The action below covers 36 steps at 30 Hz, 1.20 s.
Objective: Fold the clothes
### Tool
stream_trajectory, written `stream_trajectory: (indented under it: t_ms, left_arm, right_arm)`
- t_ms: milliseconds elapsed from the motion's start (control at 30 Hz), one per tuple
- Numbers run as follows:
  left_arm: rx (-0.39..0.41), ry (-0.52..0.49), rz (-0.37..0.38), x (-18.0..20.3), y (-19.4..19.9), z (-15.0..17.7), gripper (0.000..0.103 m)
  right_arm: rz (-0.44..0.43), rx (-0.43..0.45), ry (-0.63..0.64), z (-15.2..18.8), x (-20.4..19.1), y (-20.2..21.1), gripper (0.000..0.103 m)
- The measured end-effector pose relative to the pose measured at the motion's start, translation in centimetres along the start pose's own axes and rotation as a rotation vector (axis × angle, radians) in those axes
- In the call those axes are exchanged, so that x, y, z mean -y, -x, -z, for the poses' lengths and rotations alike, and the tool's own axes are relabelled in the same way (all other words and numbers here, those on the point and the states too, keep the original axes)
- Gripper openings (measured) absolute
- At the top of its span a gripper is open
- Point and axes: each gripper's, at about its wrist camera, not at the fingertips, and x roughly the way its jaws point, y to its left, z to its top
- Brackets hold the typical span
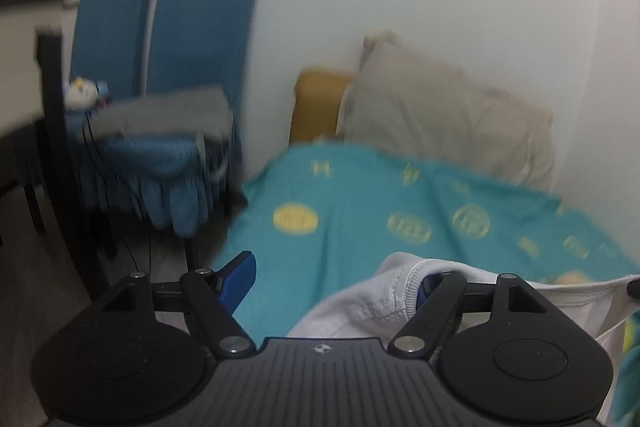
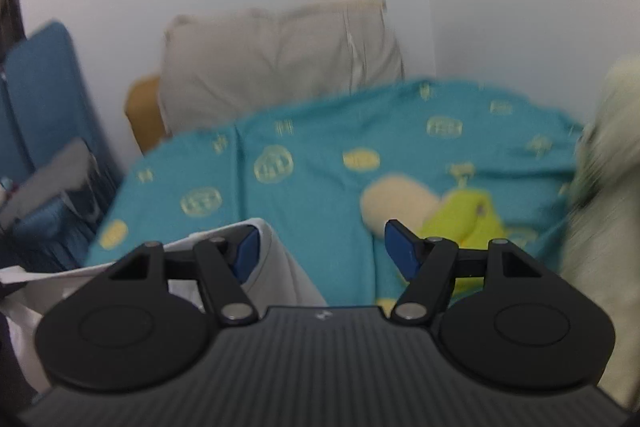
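A white garment [image 1: 360,303] hangs over the right finger of my left gripper [image 1: 334,275] and hides that finger's blue pad. The left blue pad [image 1: 240,279] stands free and far from it, so these jaws are open. In the right wrist view the same white garment [image 2: 276,267] lies over the left finger of my right gripper [image 2: 324,239], whose jaws are also wide open with nothing pressed between the pads. The cloth runs between the two grippers above a teal bed cover [image 1: 360,211] with yellow patterns. Both views are blurred by motion.
A beige pillow [image 1: 440,115] leans on the white wall at the bed's head. A blue chair [image 1: 160,39] with a grey folded item [image 1: 168,115] stands left of the bed. A yellow-green soft toy [image 2: 460,215] lies on the cover, with something pale and fluffy [image 2: 604,167] at the right.
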Motion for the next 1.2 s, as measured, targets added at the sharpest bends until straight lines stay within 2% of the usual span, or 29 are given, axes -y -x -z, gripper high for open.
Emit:
stream_trajectory:
  t_ms: [67,167,200,267,300,367,433,533,600,700,967,1100,1200]
  left_arm:
    - [-0.057,0.001,-0.019,0.2,-3.3,1.7,0.077]
    - [-0.152,-0.022,-0.016,0.0,-7.3,3.1,0.083]
    - [-0.175,-0.034,-0.014,0.1,-7.9,3.3,0.085]
    - [-0.204,-0.069,-0.004,0.5,-7.6,3.6,0.09]
    - [-0.202,-0.091,-0.009,0.7,-6.8,3.6,0.096]
    - [-0.181,-0.137,-0.032,1.2,-5.1,3.7,0.102]
    - [-0.165,-0.18,-0.038,1.6,-3.1,3.7,0.103]
    - [-0.179,-0.201,0.008,1.2,1.0,3.1,0.103]
    - [-0.175,-0.193,0.017,1.1,5.2,2.7,0.103]
    - [-0.169,-0.193,0.003,1.9,13.7,2.3,0.103]
    - [-0.159,-0.175,0.081,4.1,38.8,2.1,0.103]
    - [-0.176,-0.185,0.125,5.8,50.1,2.7,0.103]
    - [-0.152,-0.19,0.179,6.7,57.4,3.6,0.103]
  right_arm:
    - [-0.041,-0.102,-0.005,1.6,0.4,-3.6,0.068]
    - [-0.07,-0.244,0.016,3.4,0.8,-7.1,0.07]
    - [-0.081,-0.254,0.017,4.0,0.8,-7.2,0.07]
    - [-0.105,-0.234,0.004,4.0,0.9,-6.5,0.071]
    - [-0.116,-0.223,-0.002,4.0,0.8,-6.0,0.071]
    - [-0.111,-0.188,0.009,3.4,0.5,-4.3,0.071]
    - [-0.11,-0.157,0.04,2.7,0.1,-2.3,0.072]
    - [-0.124,-0.13,0.09,1.7,-0.5,1.2,0.072]
    - [-0.117,-0.112,0.118,1.3,-1.0,4.4,0.072]
    - [-0.099,-0.122,0.148,2.1,-1.6,9.7,0.072]
    - [-0.127,-0.125,0.148,7.6,-0.9,24.2,0.072]
    - [-0.122,-0.126,0.142,10.1,0.0,28.7,0.072]
    - [-0.141,-0.124,0.115,11.4,1.0,30.5,0.072]
